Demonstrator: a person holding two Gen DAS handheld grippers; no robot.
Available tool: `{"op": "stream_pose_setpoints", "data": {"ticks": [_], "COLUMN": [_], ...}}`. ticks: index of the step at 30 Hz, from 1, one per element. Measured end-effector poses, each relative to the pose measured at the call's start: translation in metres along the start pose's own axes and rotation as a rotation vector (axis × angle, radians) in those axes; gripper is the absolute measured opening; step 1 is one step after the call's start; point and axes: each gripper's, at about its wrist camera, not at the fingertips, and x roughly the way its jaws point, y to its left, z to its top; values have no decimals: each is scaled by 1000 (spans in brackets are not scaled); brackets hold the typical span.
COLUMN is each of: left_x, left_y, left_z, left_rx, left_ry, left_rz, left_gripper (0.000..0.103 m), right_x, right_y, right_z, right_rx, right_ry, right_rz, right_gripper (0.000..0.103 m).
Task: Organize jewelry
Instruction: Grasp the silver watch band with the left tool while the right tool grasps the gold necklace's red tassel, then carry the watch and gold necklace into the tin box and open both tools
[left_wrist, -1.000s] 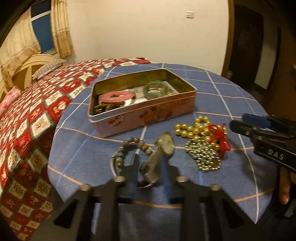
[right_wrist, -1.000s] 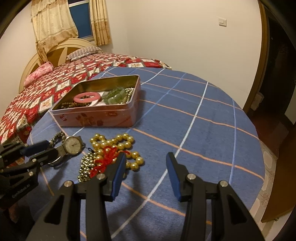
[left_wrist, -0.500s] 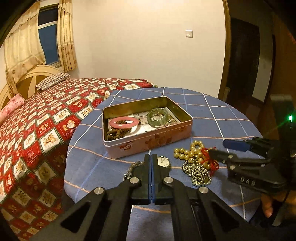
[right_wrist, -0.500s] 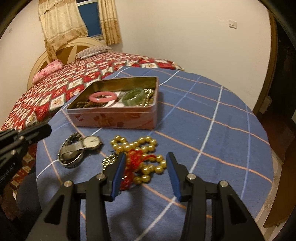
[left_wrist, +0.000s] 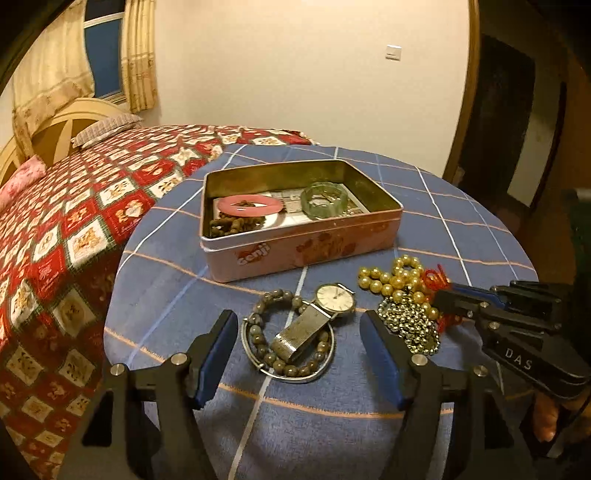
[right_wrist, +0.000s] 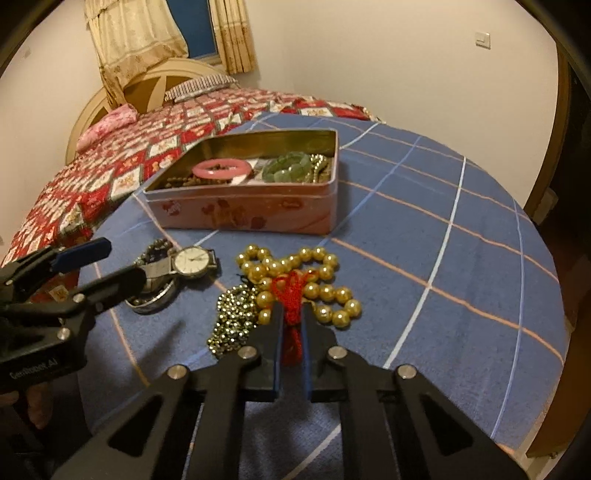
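Observation:
A pink tin box (left_wrist: 303, 247) (right_wrist: 243, 216) on the blue round table holds a pink bangle (left_wrist: 245, 205), a green bracelet (left_wrist: 324, 201) and dark beads. In front of it lie a watch (left_wrist: 334, 298) (right_wrist: 192, 260), a grey bead bracelet (left_wrist: 286, 334), a gold pearl strand (left_wrist: 393, 280) (right_wrist: 295, 282) with a red tassel (right_wrist: 291, 295), and a small gold bead chain (left_wrist: 413, 326) (right_wrist: 232, 319). My left gripper (left_wrist: 298, 354) (right_wrist: 107, 264) is open, its fingers either side of the watch and grey bracelet. My right gripper (right_wrist: 291, 325) (left_wrist: 445, 297) is shut on the red tassel.
A bed (left_wrist: 74, 221) with a red patchwork quilt stands left of the table. The table's blue checked cloth (right_wrist: 443, 240) stretches to the right of the jewelry. A dark doorway (left_wrist: 517, 129) is at the far right.
My left gripper was shut half a second ago and has opened around the watch. My right gripper has moved forward and closed on the red tassel.

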Motion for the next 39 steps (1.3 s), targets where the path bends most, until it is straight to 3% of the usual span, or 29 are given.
{"op": "stream_pose_setpoints", "data": {"ticks": [7, 9, 11, 15, 21, 39], "left_x": [17, 21, 24, 20, 1, -16], "left_y": [-4, -2, -2, -2, -7, -7], "left_z": [-2, -3, -5, -6, 2, 11], "left_rx": [32, 31, 43, 49, 79, 65], "left_ry": [40, 59, 76, 65, 4, -35], "left_rz": [7, 0, 10, 9, 11, -3], "left_gripper": [67, 43, 31, 17, 15, 15], "right_x": [-8, -7, -5, -5, -8, -12], "right_y": [1, 0, -1, 0, -1, -1], "right_z": [2, 2, 2, 2, 4, 6], "right_rx": [-7, -4, -2, -7, -11, -19], "right_ry": [-46, -45, -42, -41, -53, -63], "right_rz": [0, 3, 3, -18, -27, -28], "right_gripper": [9, 9, 9, 9, 9, 9]}}
